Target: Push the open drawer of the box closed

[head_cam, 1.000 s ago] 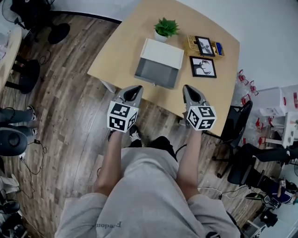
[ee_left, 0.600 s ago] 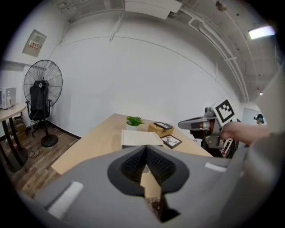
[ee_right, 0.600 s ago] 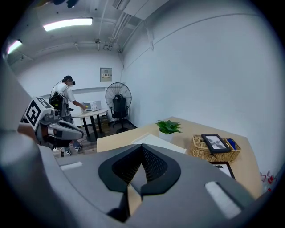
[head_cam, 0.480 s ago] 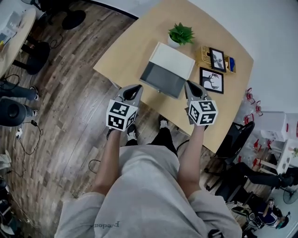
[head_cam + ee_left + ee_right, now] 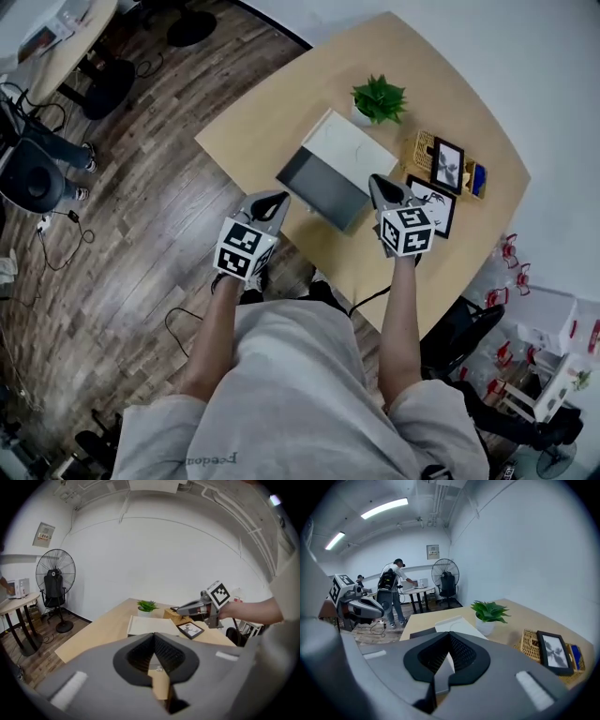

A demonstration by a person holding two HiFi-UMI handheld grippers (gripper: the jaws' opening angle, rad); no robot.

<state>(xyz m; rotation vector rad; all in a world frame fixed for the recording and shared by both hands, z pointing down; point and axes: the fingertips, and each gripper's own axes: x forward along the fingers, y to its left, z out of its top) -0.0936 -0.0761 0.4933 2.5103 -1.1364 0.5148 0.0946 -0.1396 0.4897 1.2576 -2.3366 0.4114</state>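
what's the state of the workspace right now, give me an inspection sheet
surface: light wooden table, mostly bare
job's things: white box, its grey drawer open toward the person
clutter: potted plant, wicker basket, standing picture frame, flat picture frame, all beyond or right of the box
grippers: left hand-held gripper at the table's near edge, right hand-held gripper over the table beside the drawer; both shut, empty
cables: black cables on the floor
surroundings: wood floor, floor fan, person at another table
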